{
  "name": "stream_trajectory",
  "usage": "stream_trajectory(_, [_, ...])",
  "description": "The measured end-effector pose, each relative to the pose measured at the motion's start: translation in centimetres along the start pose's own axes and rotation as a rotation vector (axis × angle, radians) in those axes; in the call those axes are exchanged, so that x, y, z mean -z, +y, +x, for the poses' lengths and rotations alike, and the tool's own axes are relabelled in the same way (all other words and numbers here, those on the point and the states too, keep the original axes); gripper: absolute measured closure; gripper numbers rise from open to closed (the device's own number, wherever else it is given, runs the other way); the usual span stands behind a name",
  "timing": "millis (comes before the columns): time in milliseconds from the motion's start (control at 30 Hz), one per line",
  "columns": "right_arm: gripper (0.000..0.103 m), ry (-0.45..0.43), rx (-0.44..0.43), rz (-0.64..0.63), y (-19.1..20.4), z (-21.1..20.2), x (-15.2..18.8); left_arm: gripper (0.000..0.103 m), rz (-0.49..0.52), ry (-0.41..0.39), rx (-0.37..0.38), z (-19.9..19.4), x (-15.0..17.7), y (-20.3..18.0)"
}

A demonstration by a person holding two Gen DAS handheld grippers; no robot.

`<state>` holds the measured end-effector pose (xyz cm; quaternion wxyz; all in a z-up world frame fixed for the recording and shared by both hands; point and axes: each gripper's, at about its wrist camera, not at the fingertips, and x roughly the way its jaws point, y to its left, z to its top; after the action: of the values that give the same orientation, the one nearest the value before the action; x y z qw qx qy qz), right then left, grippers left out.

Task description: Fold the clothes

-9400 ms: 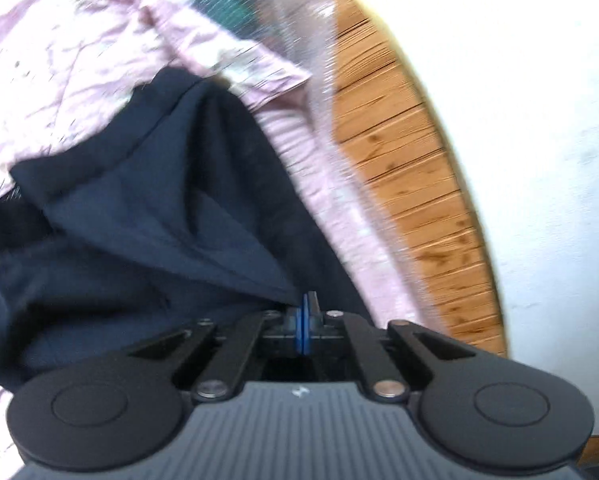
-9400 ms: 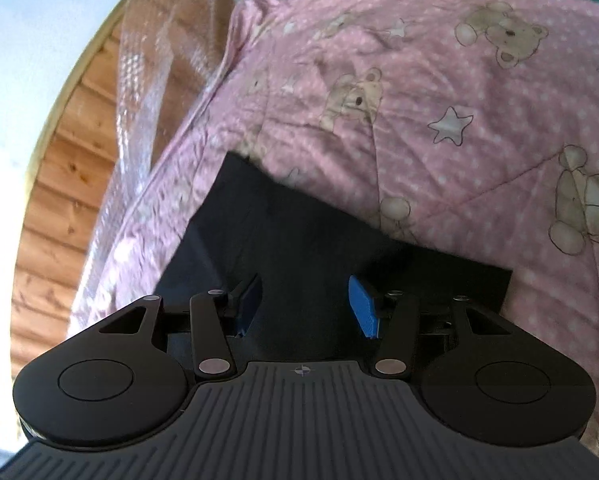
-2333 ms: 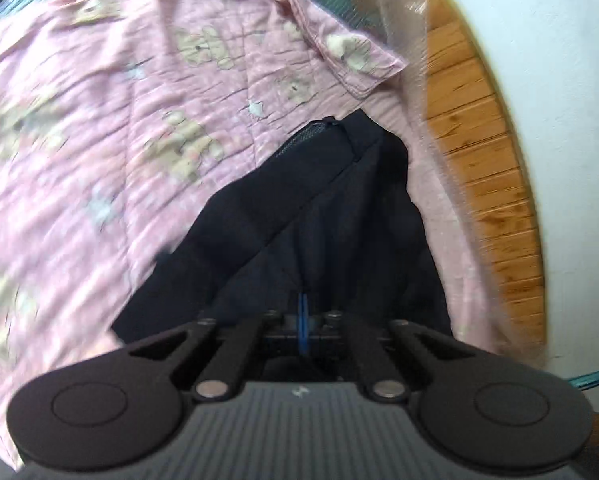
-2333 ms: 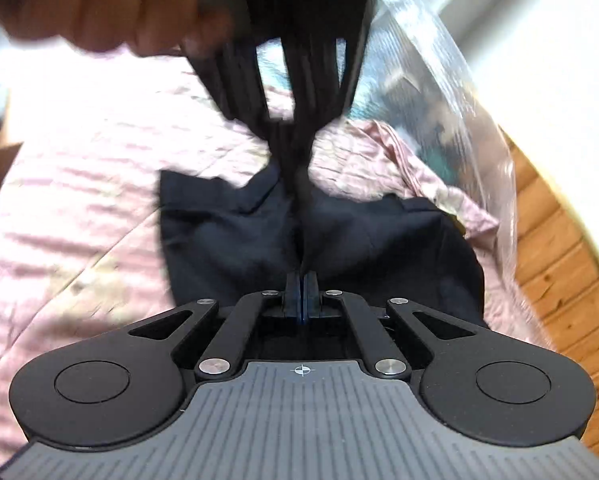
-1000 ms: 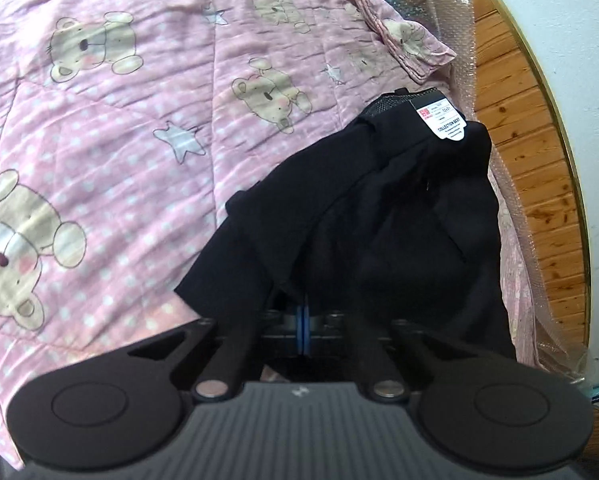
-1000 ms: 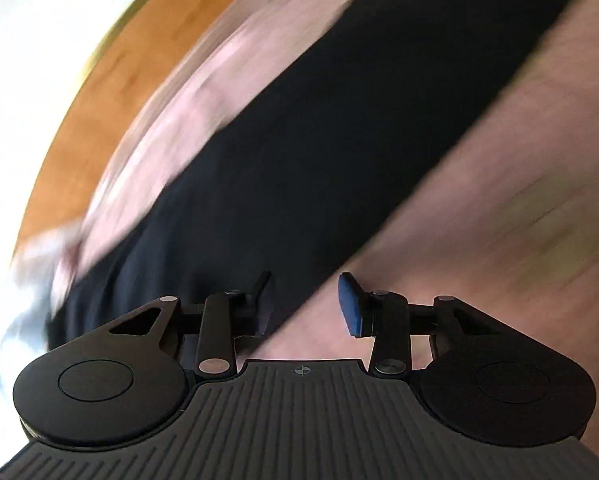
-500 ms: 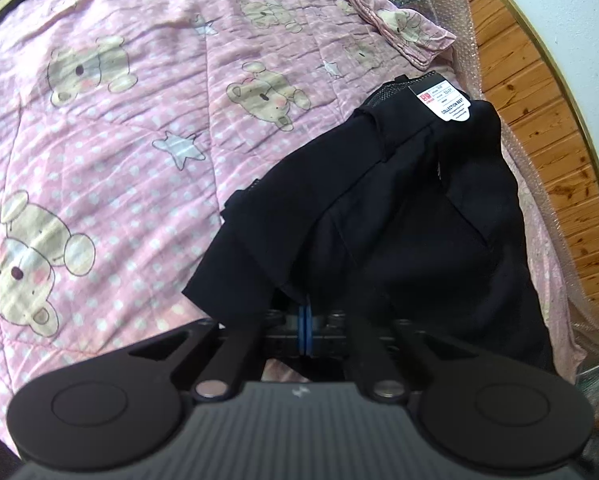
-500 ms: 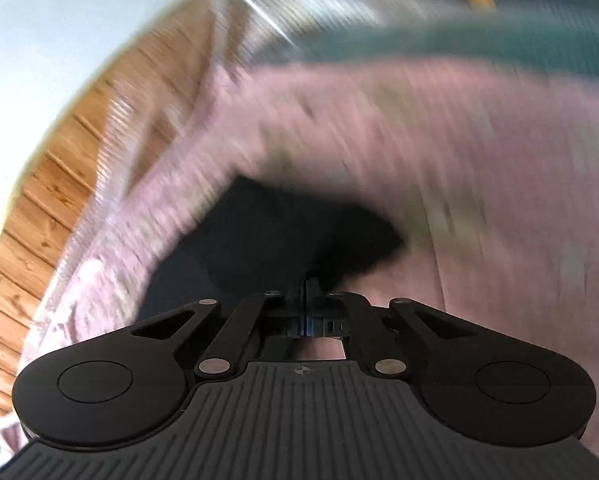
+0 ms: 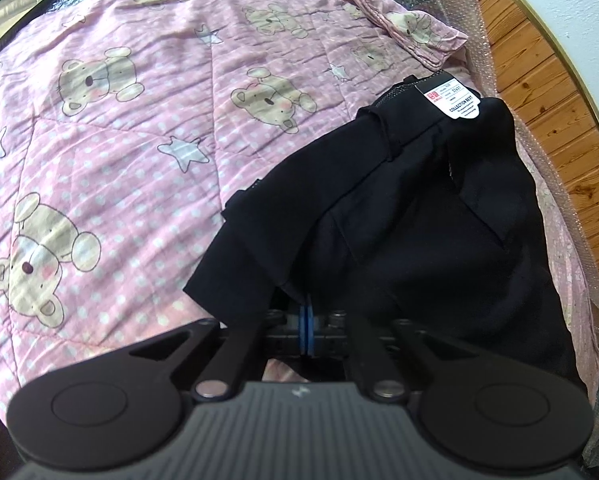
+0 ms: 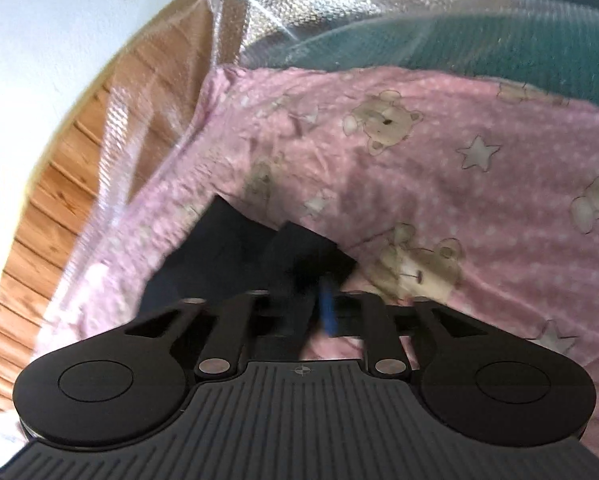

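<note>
Black trousers [image 9: 419, 216] with a white tag [image 9: 455, 100] at the waistband lie crumpled on a pink teddy-bear quilt [image 9: 119, 152]. My left gripper [image 9: 307, 328] is shut on their near edge, blue pads pressed together with cloth bunched over them. In the right wrist view, which is blurred, the other end of the trousers [image 10: 235, 256] lies near the quilt's left edge. My right gripper [image 10: 313, 312] has its jaws a little apart. A folded corner of black cloth sits between them, hiding the left finger. One blue pad [image 10: 327, 312] shows.
Bubble wrap [image 10: 299, 4] covers a teal surface [image 10: 499, 48] beyond the quilt [image 10: 459, 184]. A wooden floor [image 9: 555, 92] and a white wall [image 10: 39, 20] lie past the bed's edge. A dark flat object [image 9: 15, 8] rests at the far left corner.
The left gripper has stayed shut on the trousers and drawn slightly nearer. The right gripper, fully shut half a second ago, now has its jaws a little apart around the cloth corner.
</note>
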<state>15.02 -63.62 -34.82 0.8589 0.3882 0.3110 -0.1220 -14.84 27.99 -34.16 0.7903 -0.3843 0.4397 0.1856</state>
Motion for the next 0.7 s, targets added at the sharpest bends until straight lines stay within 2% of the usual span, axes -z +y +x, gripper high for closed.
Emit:
stream_trajectory(33, [0.058, -0.006, -0.025, 0.017, 0.0, 0.0, -0.3, 0.099, 0.0, -0.002, -0.004, 0.0, 0.0, -0.1])
stream_trajectory(100, [0.06, 0.008, -0.037, -0.002, 0.9, 0.8, -1.0, 0.098, 0.001, -0.007, -0.012, 0.0, 0.1, -0.2])
stream_trajectory(133, [0.085, 0.015, -0.043, -0.014, 1.4, 1.2, -1.4, 0.098, 0.003, -0.01, -0.015, 0.0, 0.2, -0.2])
stream_trajectory(167, [0.103, 0.017, -0.045, -0.047, 2.3, 1.4, -1.8, 0.098, 0.005, -0.012, -0.02, 0.0, 0.2, -0.3])
stream_trajectory(233, [0.103, -0.001, -0.041, -0.128, 4.8, 1.1, -2.8, 0.098, 0.007, -0.016, -0.029, 0.0, 0.3, -0.5])
stream_trajectory(367, [0.103, -0.118, -0.24, -0.216, 10.1, -3.4, -5.5, 0.098, 0.01, -0.025, -0.048, -0.1, 0.5, -0.8])
stream_trajectory(433, [0.103, -0.156, -0.235, -0.236, 10.6, -4.4, -6.4, 0.098, 0.005, -0.032, -0.051, -0.1, 0.7, -0.9])
stream_trajectory(500, [0.103, -0.104, -0.134, -0.203, 8.2, -2.7, -6.3, 0.098, -0.004, -0.041, -0.051, -0.2, 0.8, -0.8])
stream_trajectory(600, [0.103, 0.038, 0.05, -0.164, 3.4, 1.6, -4.0, 0.098, -0.007, -0.048, -0.055, -0.2, 0.9, -0.8])
stream_trajectory(700, [0.103, 0.089, 0.114, -0.178, 1.3, 3.4, -2.2, 0.098, -0.001, -0.049, -0.064, -0.2, 0.9, -1.0])
